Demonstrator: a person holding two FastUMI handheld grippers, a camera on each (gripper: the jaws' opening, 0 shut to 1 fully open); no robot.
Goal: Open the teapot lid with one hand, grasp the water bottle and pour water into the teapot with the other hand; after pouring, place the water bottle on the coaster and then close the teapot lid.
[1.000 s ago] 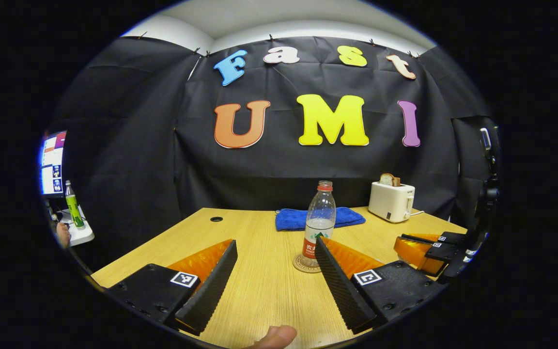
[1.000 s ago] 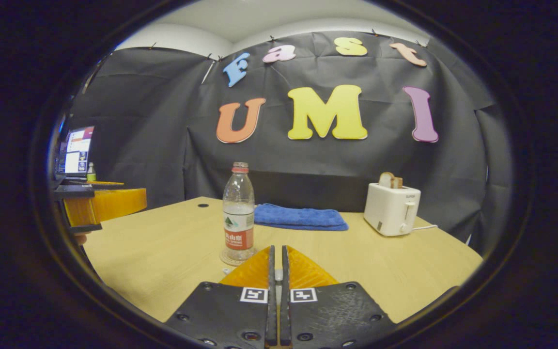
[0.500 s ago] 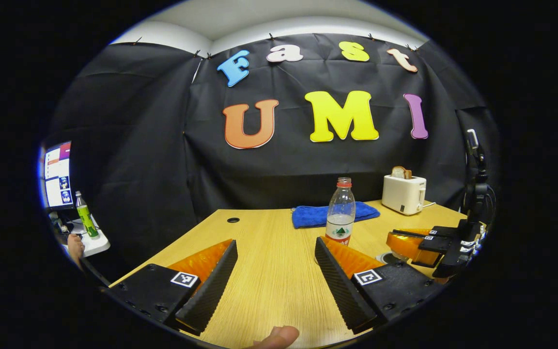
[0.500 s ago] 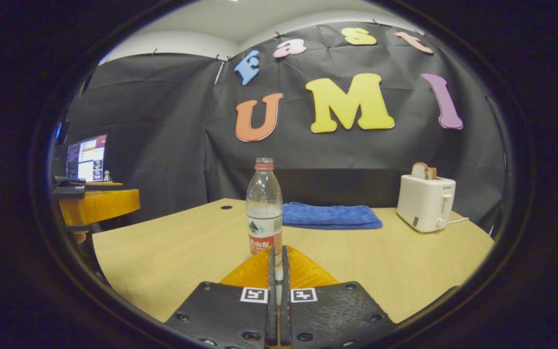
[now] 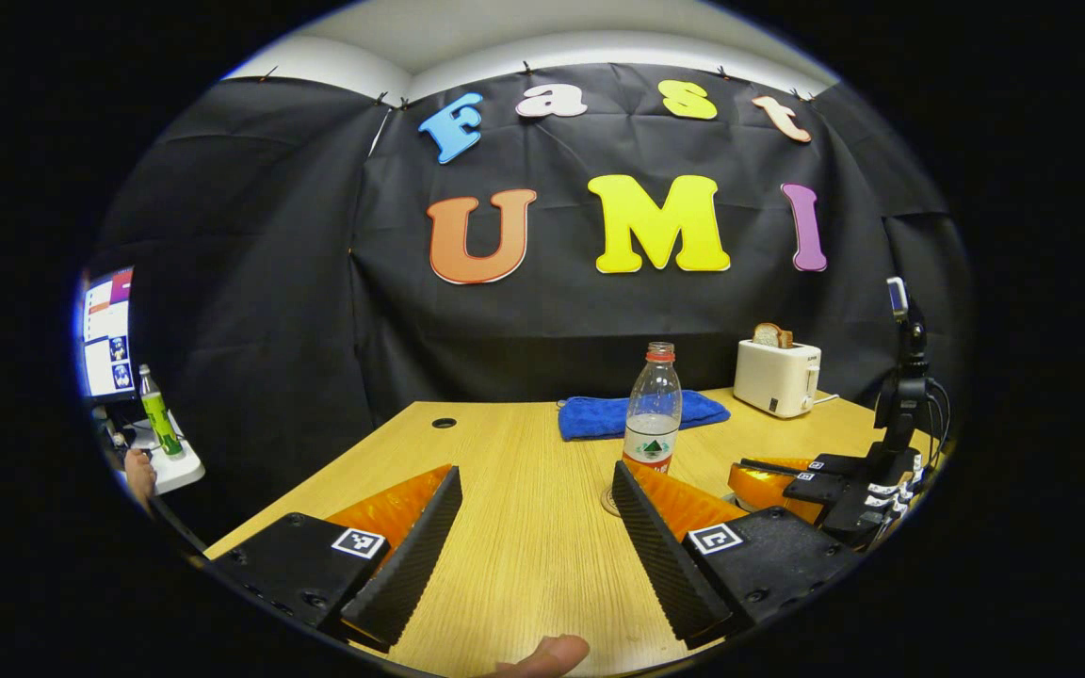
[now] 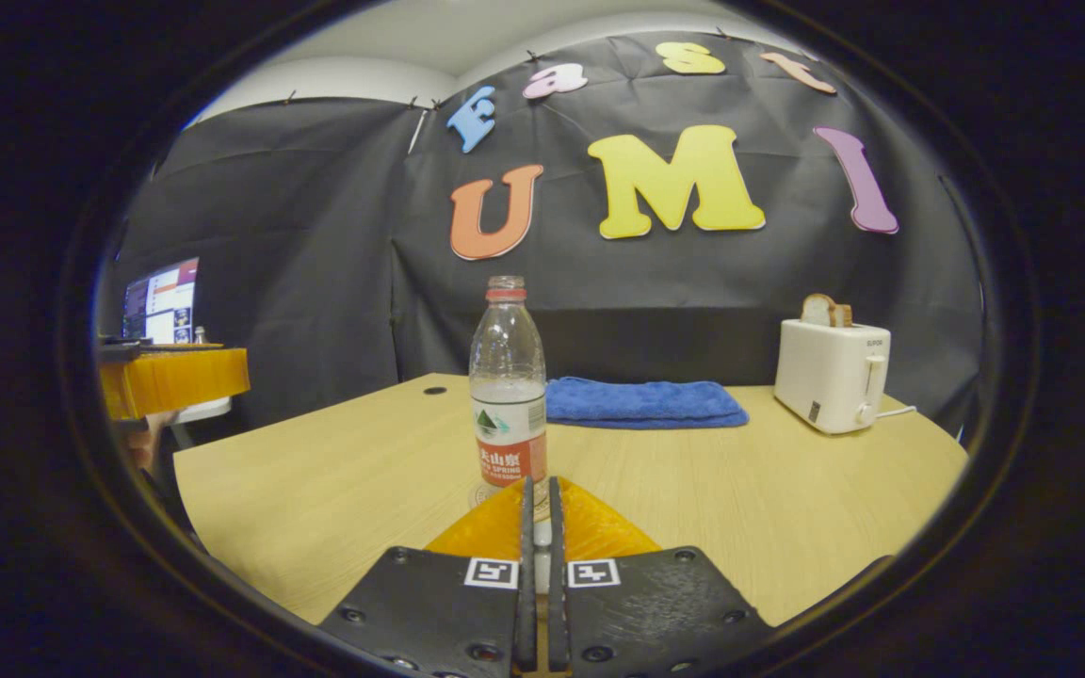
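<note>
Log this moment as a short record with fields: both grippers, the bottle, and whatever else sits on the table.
left gripper: open, nothing between its fingers, over the table
right gripper: shut, holding nothing, pointed at the bottle
water bottle: upright on the coaster, partly filled, red cap on
blue towel: folded, behind the bottle
toaster: white, bread in its slot, at the table's far right
teapot: not seen

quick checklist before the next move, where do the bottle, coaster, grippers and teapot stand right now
1. Water bottle upright on the table: ok.
2. Bottle on the coaster: ok, its edge shows under the base.
3. Left gripper open, nothing between its fingers: ok.
4. Right gripper shut with a white bit between its fingers: cannot tell what it is.
5. Teapot lid closed: cannot tell.
</note>
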